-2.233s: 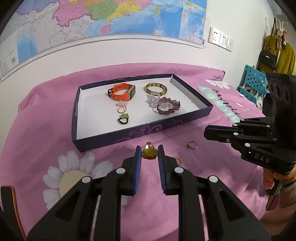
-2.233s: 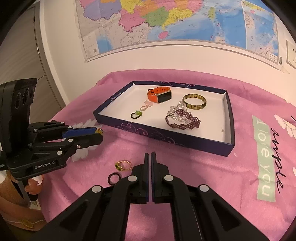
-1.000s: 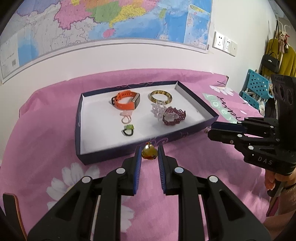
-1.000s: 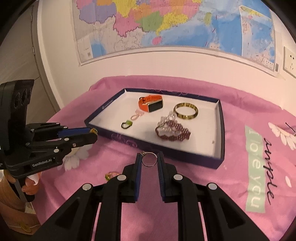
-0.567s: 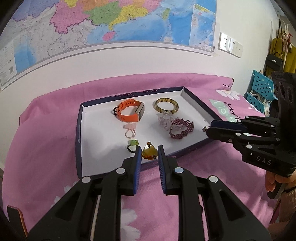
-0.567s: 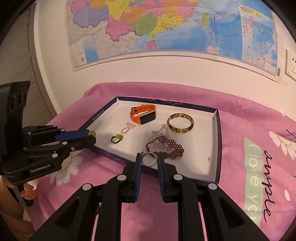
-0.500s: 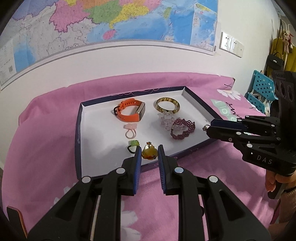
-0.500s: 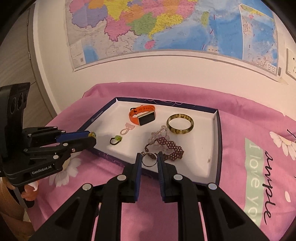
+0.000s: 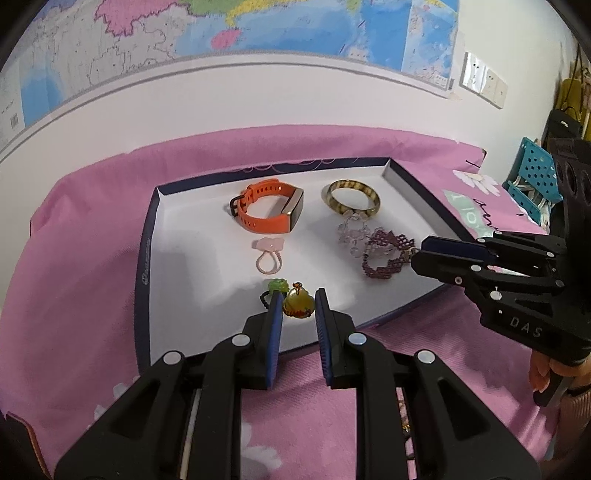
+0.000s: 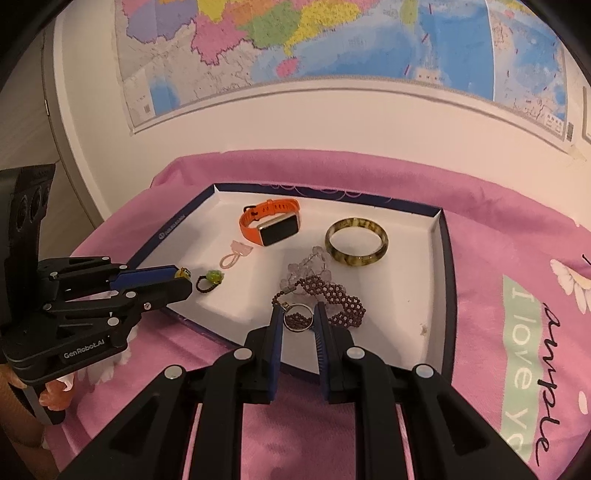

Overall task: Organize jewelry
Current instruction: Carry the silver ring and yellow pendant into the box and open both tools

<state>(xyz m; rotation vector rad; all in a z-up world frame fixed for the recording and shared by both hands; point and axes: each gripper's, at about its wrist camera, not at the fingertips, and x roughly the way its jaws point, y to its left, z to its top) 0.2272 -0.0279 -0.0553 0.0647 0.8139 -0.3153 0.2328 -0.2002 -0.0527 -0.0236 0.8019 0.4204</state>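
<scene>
My left gripper (image 9: 298, 308) is shut on an amber pendant (image 9: 297, 305) and holds it over the near edge of the dark blue tray (image 9: 146, 254). My right gripper (image 10: 298, 320) is shut on a thin metal ring (image 10: 297, 320) above the tray's (image 10: 447, 266) near side, over the dark red beaded bracelet (image 10: 338, 293). In the tray lie an orange watch (image 9: 267, 210), a mottled bangle (image 9: 351, 196), a clear bead bracelet (image 9: 352, 232), a pink charm loop (image 9: 269, 256) and a green-stone ring (image 9: 275, 287).
The tray stands on a pink flowered cloth (image 9: 74, 266) over the table. A wall with a map (image 9: 221, 33) rises behind. A blue chair (image 9: 532, 181) stands at the far right. Small jewelry (image 9: 404, 424) shows on the cloth below my left gripper.
Both grippers have moved forward from the cloth to over the tray. The right gripper has taken up the thin ring; the left kept hold of the amber pendant.
</scene>
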